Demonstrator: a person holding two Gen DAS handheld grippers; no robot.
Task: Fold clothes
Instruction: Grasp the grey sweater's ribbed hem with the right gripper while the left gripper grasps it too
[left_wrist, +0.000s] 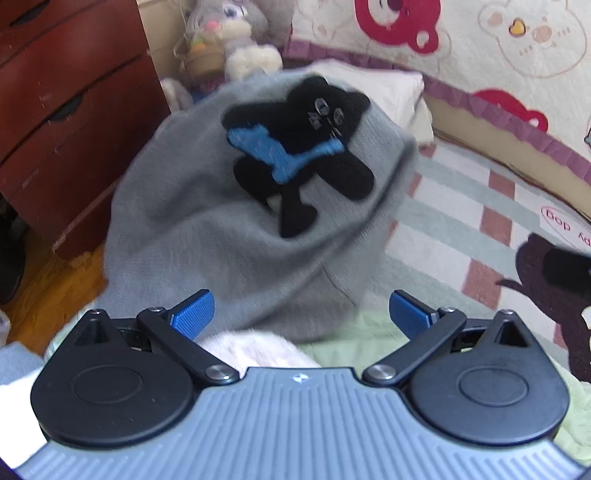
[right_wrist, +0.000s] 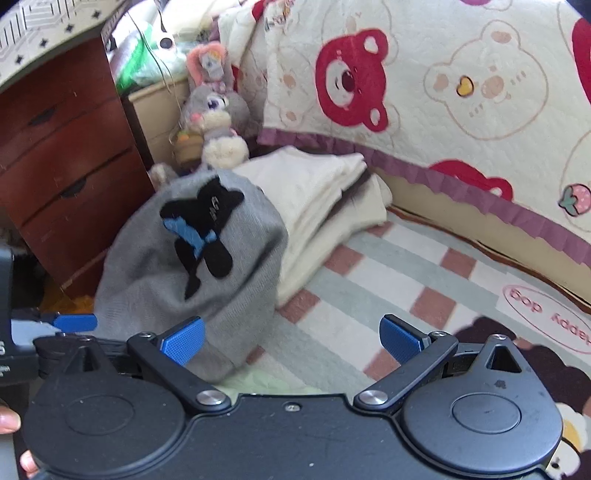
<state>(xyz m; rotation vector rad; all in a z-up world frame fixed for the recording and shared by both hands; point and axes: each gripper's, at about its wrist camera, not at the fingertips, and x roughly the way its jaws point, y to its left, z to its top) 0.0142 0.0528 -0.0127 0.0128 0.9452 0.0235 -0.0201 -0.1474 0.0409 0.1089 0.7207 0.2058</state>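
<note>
Left wrist view, both claws gaping (empty), grey sweater (left_wrist: 207, 236) bunched ahead

A red-brown chest of drawers (right_wrist: 62, 155) stood beside the bed (right_wrist: 388, 280). A bear-print quilt (right_wrist: 443, 92) hung behind, and the floor (left_wrist: 48, 291) was orange wood.
</note>
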